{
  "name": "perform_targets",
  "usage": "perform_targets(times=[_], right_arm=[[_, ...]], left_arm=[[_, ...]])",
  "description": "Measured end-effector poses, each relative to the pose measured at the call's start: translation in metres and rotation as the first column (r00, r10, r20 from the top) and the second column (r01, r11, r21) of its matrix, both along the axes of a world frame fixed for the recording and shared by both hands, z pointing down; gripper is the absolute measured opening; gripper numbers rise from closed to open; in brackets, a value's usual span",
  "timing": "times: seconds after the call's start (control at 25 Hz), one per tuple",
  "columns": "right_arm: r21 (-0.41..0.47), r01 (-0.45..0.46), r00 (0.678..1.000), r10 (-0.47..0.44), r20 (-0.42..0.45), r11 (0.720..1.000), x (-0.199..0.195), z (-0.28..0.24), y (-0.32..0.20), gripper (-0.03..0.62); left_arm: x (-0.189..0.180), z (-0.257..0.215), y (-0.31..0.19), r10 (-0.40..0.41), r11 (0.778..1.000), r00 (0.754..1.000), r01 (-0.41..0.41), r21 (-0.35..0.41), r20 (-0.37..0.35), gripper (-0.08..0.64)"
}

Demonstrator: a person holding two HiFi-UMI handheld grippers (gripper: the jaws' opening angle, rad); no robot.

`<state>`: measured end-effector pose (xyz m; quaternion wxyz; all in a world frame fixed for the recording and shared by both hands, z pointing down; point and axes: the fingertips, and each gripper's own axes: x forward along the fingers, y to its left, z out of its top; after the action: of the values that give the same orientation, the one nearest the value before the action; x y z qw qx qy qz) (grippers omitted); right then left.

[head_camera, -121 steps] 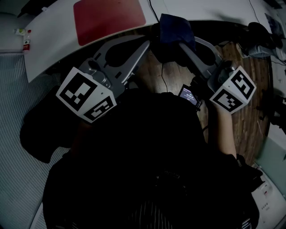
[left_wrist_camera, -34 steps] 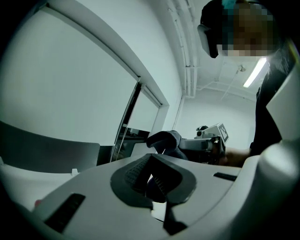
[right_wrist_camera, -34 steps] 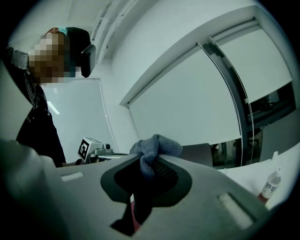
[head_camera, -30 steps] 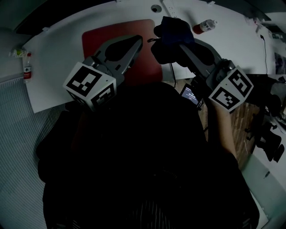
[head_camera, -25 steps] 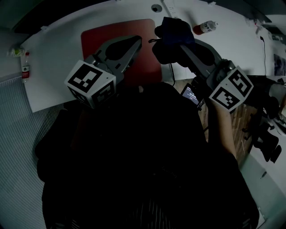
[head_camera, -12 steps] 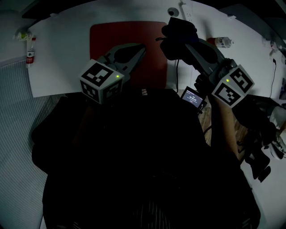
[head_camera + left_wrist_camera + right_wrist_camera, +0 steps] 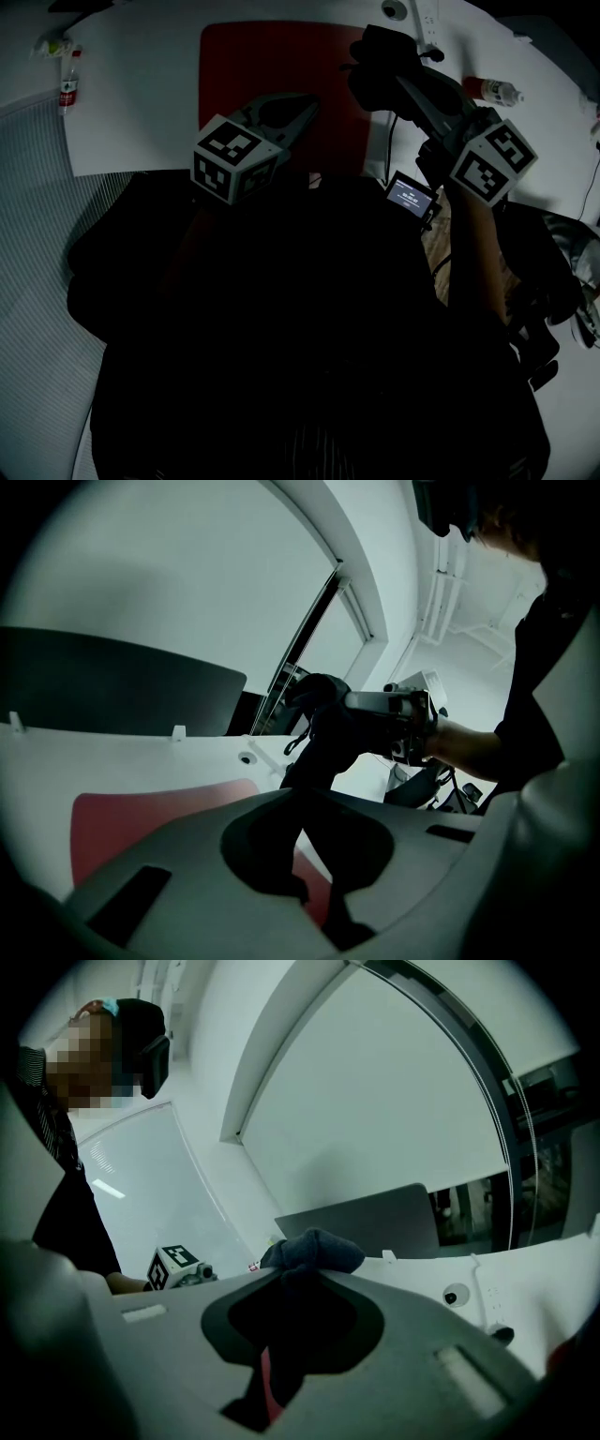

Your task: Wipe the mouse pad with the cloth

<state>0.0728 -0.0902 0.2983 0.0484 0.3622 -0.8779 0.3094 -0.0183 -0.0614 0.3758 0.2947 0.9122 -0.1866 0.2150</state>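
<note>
Red mouse pad [image 7: 272,61] flat, dark cloth [image 7: 380,64] bunched

mouse pad [image 7: 272,61] top open, bottle [image 7: 492,91] far rt

We see a white table [image 7: 131,94] with a red mouse pad [image 7: 272,56] lying flat on it, near the middle. The pad's near edge comes close to the table's front edge. Well apart to the pad's left, a small bottle [image 7: 68,84] rests by the table's left edge. Off to the right lies a partly red bottle [image 7: 492,90] on its side. A round port [image 7: 394,10] sits in the tabletop just beyond the pad's far right corner.
</note>
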Motion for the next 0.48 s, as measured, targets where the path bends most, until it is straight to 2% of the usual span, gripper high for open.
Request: perform_targets(times=[0.32,0.48], right_arm=[[-0.053,0.019,1.0,-0.02,-0.02,0.998,-0.007,0.037,0.001,0.037],[-0.11,0.034,0.999,-0.037,-0.017,0.993,-0.016,0.063,0.004,0.037]], left_arm=[[-0.012,0.051,0.003,0.007,0.998,0.997,-0.002,-0.066,0.076,0.006],[-0.021,0.103,0.019,0.066,0.987,0.982,-0.038,-0.158,0.177,0.006]])
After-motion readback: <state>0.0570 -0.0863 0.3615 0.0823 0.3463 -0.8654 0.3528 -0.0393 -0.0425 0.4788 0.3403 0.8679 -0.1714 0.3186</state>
